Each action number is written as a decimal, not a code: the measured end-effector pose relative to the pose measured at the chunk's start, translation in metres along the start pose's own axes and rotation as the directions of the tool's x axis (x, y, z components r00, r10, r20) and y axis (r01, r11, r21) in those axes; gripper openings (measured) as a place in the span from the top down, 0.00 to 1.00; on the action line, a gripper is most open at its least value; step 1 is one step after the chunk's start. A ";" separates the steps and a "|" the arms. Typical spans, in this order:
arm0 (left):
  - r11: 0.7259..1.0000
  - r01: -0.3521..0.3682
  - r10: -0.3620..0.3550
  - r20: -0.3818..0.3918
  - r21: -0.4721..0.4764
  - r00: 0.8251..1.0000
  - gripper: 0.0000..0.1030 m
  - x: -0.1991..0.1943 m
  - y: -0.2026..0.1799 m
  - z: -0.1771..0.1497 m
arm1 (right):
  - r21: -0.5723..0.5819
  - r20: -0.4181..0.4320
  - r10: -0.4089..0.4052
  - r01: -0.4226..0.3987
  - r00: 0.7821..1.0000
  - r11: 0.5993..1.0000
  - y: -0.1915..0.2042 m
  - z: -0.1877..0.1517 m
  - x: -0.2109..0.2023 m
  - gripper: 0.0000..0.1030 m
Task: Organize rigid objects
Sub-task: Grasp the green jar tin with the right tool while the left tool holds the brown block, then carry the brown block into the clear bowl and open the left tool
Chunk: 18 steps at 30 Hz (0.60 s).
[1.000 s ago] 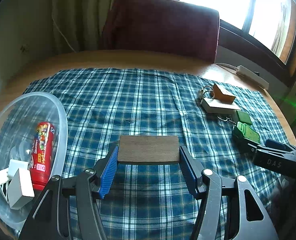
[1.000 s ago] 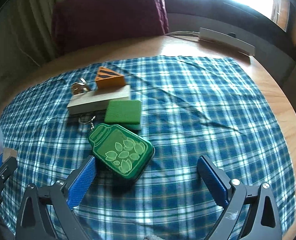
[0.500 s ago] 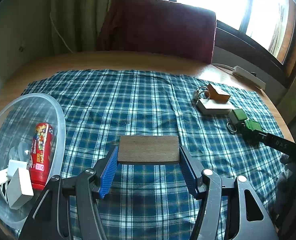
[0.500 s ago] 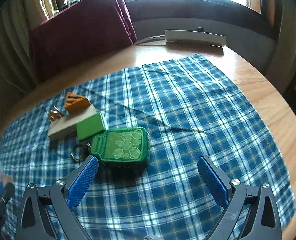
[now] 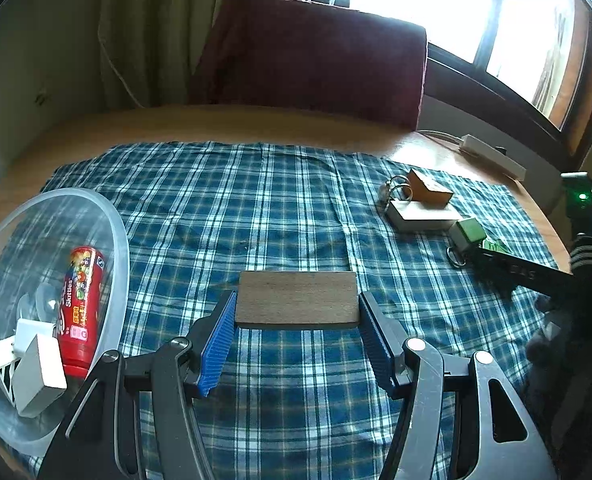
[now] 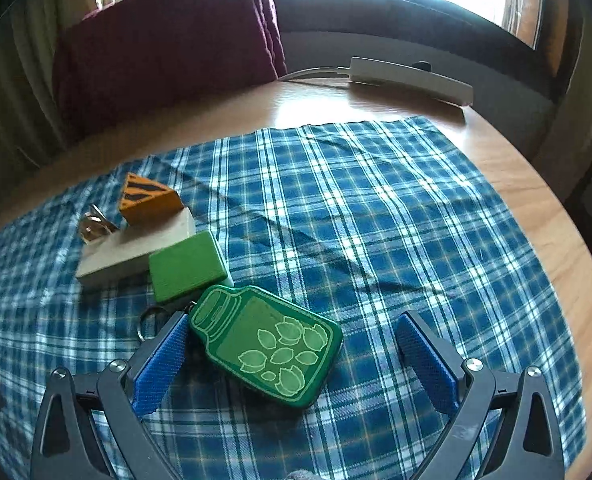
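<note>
Both cameras sit low behind their own fingers and look forward and slightly down across the checked cloth [image 5: 255, 208] on the counter [image 6: 536, 208]. The left wrist view faces the dark red chair back [image 5: 316, 56], with a clear bowl [image 5: 119, 240] at lower left. The right wrist view hangs nearer to the cloth. Both show the orange wedge [image 5: 430, 192] [image 6: 147, 198] and the green block [image 5: 470, 230] [image 6: 185, 264].

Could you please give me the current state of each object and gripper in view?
left gripper: shut on wooden block.
right gripper: open around green jar-shaped tin.
clear bowl: holds Skittles tube, lying down.
green block: lying flat.
orange wedge: on pale slab.
</note>
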<state>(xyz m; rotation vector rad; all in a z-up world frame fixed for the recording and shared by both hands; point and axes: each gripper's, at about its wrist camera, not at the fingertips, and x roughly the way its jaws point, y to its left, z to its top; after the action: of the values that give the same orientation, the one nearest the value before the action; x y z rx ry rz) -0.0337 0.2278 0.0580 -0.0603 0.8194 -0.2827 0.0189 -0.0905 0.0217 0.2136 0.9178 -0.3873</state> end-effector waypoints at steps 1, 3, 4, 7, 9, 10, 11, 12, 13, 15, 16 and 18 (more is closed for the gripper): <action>1.000 0.002 -0.002 0.001 0.000 1.000 0.41 0.000 0.001 0.000 | -0.004 0.007 -0.004 0.004 1.000 1.000 0.002 -0.001 -0.001 0.01; 1.000 0.005 -0.005 0.004 -0.001 1.000 0.41 -0.001 0.002 0.000 | -0.009 0.017 0.002 -0.002 1.000 1.000 0.003 0.001 0.001 0.06; 1.000 0.005 -0.005 0.006 -0.003 1.000 0.41 -0.001 0.002 0.001 | -0.011 0.023 0.002 -0.002 1.000 1.000 0.003 0.001 0.000 0.08; 1.000 0.006 -0.006 0.008 -0.006 1.000 0.41 -0.002 0.003 0.001 | -0.028 0.044 0.010 -0.009 0.999 1.000 0.007 -0.003 -0.008 0.26; 1.000 0.006 -0.006 0.009 -0.007 1.000 0.41 -0.002 0.003 0.001 | -0.040 0.050 0.013 -0.011 0.999 0.999 0.010 -0.008 -0.013 0.29; 1.000 0.005 -0.005 0.010 -0.008 1.000 0.41 -0.003 0.003 0.001 | -0.044 0.052 0.012 -0.010 0.999 0.999 0.012 -0.011 -0.016 0.29; 1.000 0.004 -0.004 0.011 -0.009 1.000 0.41 -0.003 0.003 0.001 | -0.049 0.051 0.018 -0.015 0.999 0.999 0.011 -0.014 -0.019 0.29; 1.000 0.004 -0.004 0.012 -0.009 1.000 0.41 -0.004 0.003 0.001 | -0.052 0.050 0.026 -0.023 0.998 0.998 0.010 -0.016 -0.022 0.29; 1.000 0.005 -0.004 0.012 -0.009 1.000 0.41 -0.004 0.003 0.001 | -0.054 0.049 0.039 -0.037 0.998 0.998 0.011 -0.019 -0.025 0.29; 1.000 0.004 -0.004 0.012 -0.009 1.000 0.41 -0.004 0.003 0.001 | -0.061 0.057 0.057 -0.053 0.997 0.997 0.011 -0.028 -0.035 0.29; 1.000 0.005 -0.005 0.012 -0.009 1.000 0.41 -0.004 0.003 0.001 | -0.066 0.066 0.067 -0.062 0.996 0.996 0.013 -0.030 -0.040 0.29; 1.000 0.005 -0.005 0.015 -0.012 1.000 0.41 -0.004 0.003 0.002 | -0.078 0.085 0.086 -0.079 0.993 0.994 0.017 -0.035 -0.050 0.29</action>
<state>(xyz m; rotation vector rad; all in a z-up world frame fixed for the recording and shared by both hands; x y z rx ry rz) -0.0346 0.2321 0.0619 -0.0754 0.8064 -0.2822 -0.0275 -0.0512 0.0415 0.1641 0.8325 -0.2832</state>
